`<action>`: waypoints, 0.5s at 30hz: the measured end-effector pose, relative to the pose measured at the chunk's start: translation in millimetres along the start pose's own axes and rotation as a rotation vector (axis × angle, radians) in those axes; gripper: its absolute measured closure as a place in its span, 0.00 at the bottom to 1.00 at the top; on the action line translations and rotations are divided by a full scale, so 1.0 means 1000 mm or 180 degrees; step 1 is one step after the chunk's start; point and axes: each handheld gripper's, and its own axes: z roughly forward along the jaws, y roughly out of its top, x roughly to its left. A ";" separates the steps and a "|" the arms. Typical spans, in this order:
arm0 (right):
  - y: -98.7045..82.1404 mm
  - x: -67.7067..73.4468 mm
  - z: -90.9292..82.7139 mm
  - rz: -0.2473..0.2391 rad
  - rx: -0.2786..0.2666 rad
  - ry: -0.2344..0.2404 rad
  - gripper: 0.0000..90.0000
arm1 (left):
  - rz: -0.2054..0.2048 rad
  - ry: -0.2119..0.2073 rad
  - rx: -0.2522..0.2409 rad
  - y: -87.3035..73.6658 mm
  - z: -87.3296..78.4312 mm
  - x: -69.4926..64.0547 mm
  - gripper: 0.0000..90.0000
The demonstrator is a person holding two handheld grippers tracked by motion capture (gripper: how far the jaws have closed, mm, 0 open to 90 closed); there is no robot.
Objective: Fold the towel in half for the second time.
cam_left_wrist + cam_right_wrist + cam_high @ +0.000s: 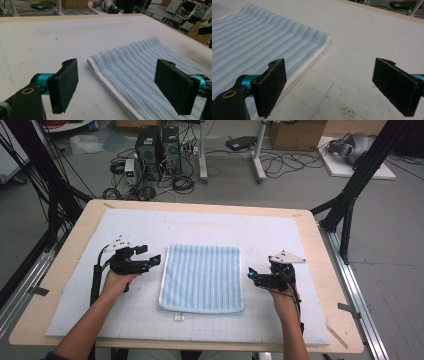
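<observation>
A light blue striped towel lies folded flat in the middle of the white mat. My left gripper hovers just off the towel's left edge, jaws wide apart and empty. In the left gripper view the towel runs between and beyond my left gripper, its white-hemmed corner lying ahead of the left pad. My right gripper sits beside the towel's right edge, also open with nothing in it. In the right gripper view the towel lies at the left, its hem passing behind the left pad of my right gripper.
The mat covers most of a wooden table. A small white tag lies on the mat just in front of the towel. Computer towers and cables stand on the floor beyond the table, with black frame legs at both sides.
</observation>
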 end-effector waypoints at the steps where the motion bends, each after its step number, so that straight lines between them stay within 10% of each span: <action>1: 0.000 -0.001 0.000 0.0014 -0.0004 0.0004 0.13 | 0.0006 -0.0004 0.0007 0.000 0.000 0.000 0.22; 15: -0.002 0.000 0.001 0.0023 0.0027 0.0024 0.13 | -0.0060 -0.0001 0.0102 -0.001 0.004 0.004 0.22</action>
